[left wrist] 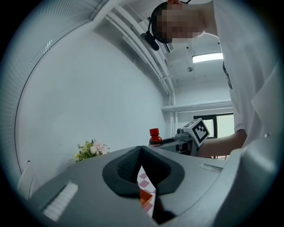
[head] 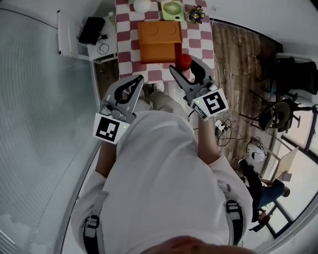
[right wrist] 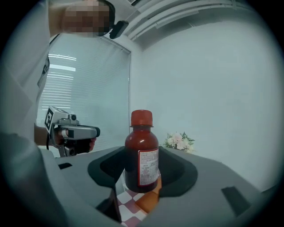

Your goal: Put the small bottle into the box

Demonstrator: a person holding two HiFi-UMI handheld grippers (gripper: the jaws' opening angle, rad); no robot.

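A small red bottle (right wrist: 142,150) with a red cap and a white label stands upright between the jaws of my right gripper (right wrist: 142,174), which is shut on it. In the head view the bottle (head: 185,60) hangs over the near right part of the checkered table (head: 126,30), just beside the orange box (head: 158,40). My left gripper (head: 138,81) is held near the table's front edge, to the left of the box, shut with nothing in it. In the left gripper view its tips (left wrist: 141,150) meet, and the bottle (left wrist: 155,136) shows beyond them.
At the table's far end are a green fan (head: 172,10), a white round object (head: 142,5) and a small bunch of flowers (head: 196,15). A side shelf with a black device (head: 92,30) stands left. Chairs (head: 283,114) and cables (head: 223,126) lie right.
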